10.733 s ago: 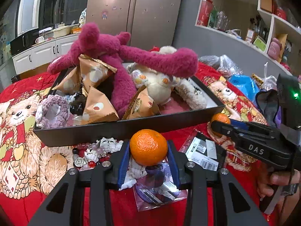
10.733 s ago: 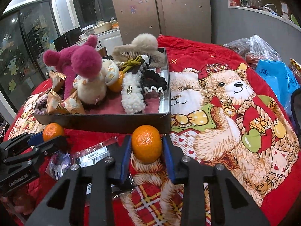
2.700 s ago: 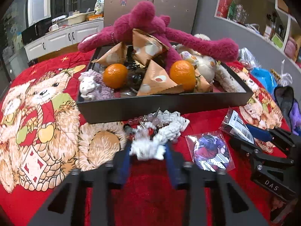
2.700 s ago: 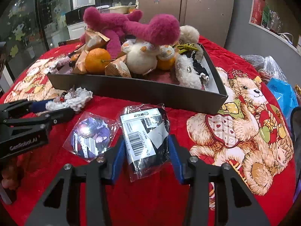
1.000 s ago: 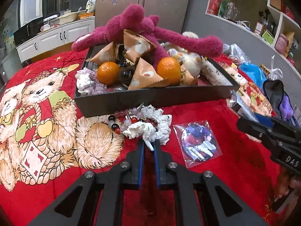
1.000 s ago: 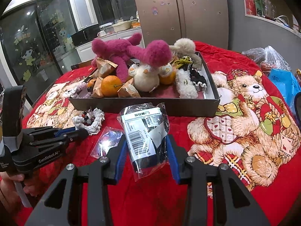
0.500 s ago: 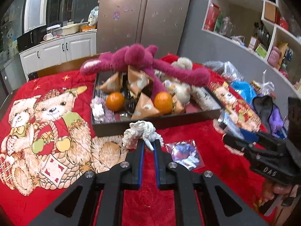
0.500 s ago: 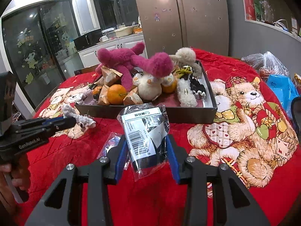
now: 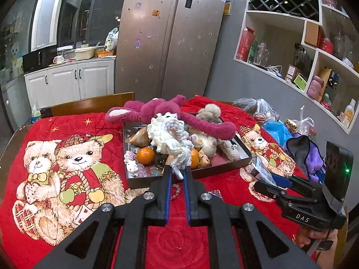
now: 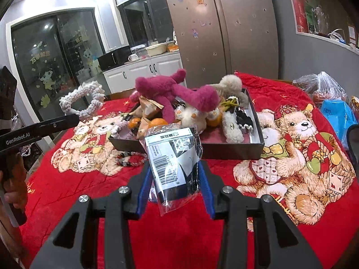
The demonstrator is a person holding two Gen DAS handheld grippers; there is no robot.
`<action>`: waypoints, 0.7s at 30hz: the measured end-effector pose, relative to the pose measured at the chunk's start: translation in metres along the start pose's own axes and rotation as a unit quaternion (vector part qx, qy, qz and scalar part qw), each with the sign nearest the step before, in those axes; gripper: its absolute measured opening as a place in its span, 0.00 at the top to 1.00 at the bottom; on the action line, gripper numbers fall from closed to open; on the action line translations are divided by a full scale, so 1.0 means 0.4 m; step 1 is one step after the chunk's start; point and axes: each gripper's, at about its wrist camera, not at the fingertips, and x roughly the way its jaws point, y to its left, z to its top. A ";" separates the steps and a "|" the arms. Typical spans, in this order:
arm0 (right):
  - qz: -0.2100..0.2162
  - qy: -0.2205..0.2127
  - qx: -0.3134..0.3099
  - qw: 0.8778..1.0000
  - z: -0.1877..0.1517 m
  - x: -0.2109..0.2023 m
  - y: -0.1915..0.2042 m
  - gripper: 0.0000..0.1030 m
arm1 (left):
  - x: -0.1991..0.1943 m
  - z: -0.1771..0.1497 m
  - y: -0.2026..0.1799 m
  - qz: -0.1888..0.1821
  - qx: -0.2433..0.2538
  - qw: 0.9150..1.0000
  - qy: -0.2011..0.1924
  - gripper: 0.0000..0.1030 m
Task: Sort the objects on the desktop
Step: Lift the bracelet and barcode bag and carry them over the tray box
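Red bear-print surface [image 9: 67, 125] — white rope loop [image 9: 170, 139] pinched in left claw [image 9: 178, 174], bagged packet [image 10: 174, 157] clamped in right claw [image 10: 174, 174], both raised, presumably for tray [image 10: 235, 151].

**What we can read on the table**

On the side of the left gripper [image 10: 74, 118], seen from the right wrist camera, we read "GenRobot.AI" in white. Over in the left wrist view, the right gripper [image 9: 261, 185] carries "DAS" in white on its black body. The plastic packet [image 10: 174, 157] shows us a barcode with digits starting "6 9733", the rest creased away. Its smaller print and the glass door stickers [image 10: 40, 56] we can't make out.
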 end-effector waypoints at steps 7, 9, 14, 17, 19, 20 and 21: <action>0.004 -0.017 0.001 1.000 0.010 -0.027 0.005 0.60 | 0.002 -0.006 -0.012 -0.004 0.005 1.000 0.003 0.91; 0.004 -0.019 0.000 1.000 0.011 -0.031 0.008 0.60 | 0.002 -0.008 -0.016 -0.004 0.007 1.000 0.003 0.91; 0.027 -0.031 -0.003 0.999 0.017 -0.044 0.020 0.60 | -0.001 -0.005 -0.021 -0.004 0.011 1.000 0.001 0.91; 0.053 -0.045 -0.003 0.998 0.029 -0.059 0.031 0.60 | -0.010 0.001 -0.022 -0.007 0.010 1.000 -0.004 0.91; 0.054 -0.055 -0.006 0.997 0.044 -0.073 0.041 0.60 | -0.018 0.009 -0.023 -0.005 0.010 1.000 -0.010 0.91; 0.051 -0.061 -0.008 0.997 0.053 -0.080 0.048 0.60 | -0.024 0.014 -0.025 -0.004 0.013 1.000 -0.014 0.91; 0.049 -0.064 -0.010 0.997 0.065 -0.086 0.053 0.60 | -0.027 0.019 -0.027 -0.004 0.015 1.000 -0.017 0.91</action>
